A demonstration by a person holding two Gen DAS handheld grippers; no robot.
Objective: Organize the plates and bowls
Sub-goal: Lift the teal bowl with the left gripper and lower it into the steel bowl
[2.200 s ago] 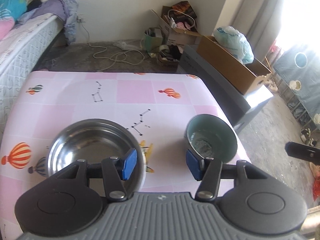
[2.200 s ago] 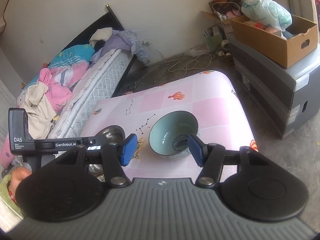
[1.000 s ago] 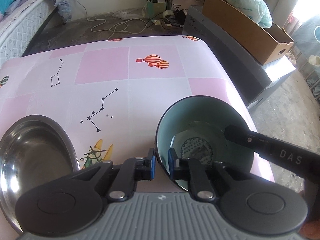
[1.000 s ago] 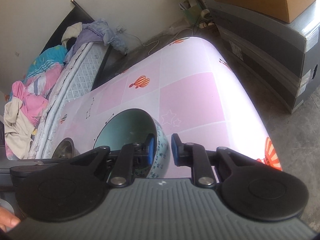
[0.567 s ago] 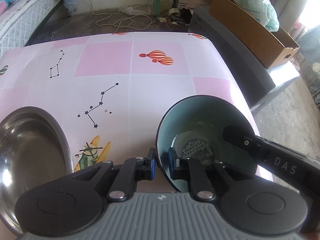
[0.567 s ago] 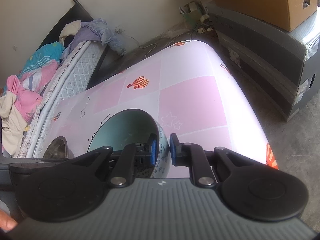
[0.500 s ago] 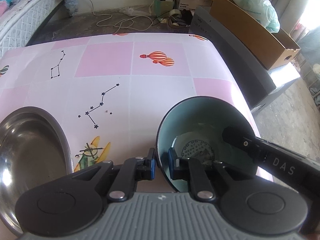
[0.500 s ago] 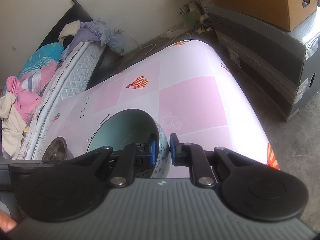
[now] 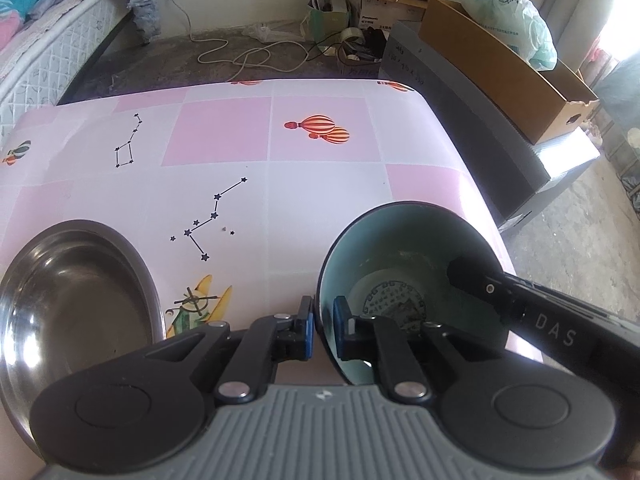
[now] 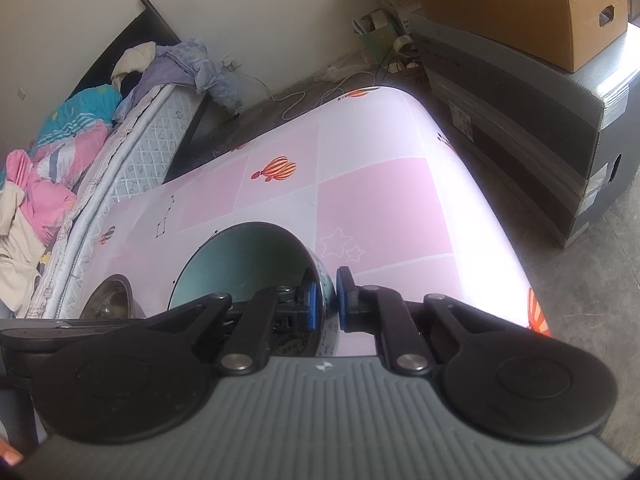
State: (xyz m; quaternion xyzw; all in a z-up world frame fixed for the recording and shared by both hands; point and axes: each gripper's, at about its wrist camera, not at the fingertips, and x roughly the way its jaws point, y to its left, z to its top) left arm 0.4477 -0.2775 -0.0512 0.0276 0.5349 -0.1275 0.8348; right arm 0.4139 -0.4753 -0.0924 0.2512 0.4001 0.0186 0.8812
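A teal ceramic bowl (image 9: pixel 400 248) with a dark rim and a printed base is held by both grippers above the near right part of the pink table (image 9: pixel 224 140). My left gripper (image 9: pixel 323 326) is shut on its left rim, one blue pad inside and one outside. In the right wrist view the same bowl (image 10: pixel 248 256) has my right gripper (image 10: pixel 325 304) shut on its right rim. The right tool's black arm reaches across the bowl in the left wrist view. A steel bowl (image 9: pixel 72 296) sits on the table at the left, also seen as the steel bowl (image 10: pixel 110 298).
The table's right edge (image 10: pixel 496 216) drops to a concrete floor. Grey stacked crates (image 10: pixel 540 120) carry a cardboard box (image 10: pixel 532 12) at the right. A mattress (image 10: pixel 132 148) piled with clothes lies left, and cables and bags litter the far floor.
Since two seconds ago both grippers closed onto opposite rims of the teal bowl. Over the last second the bowl rose slightly and the view pulled back a little.
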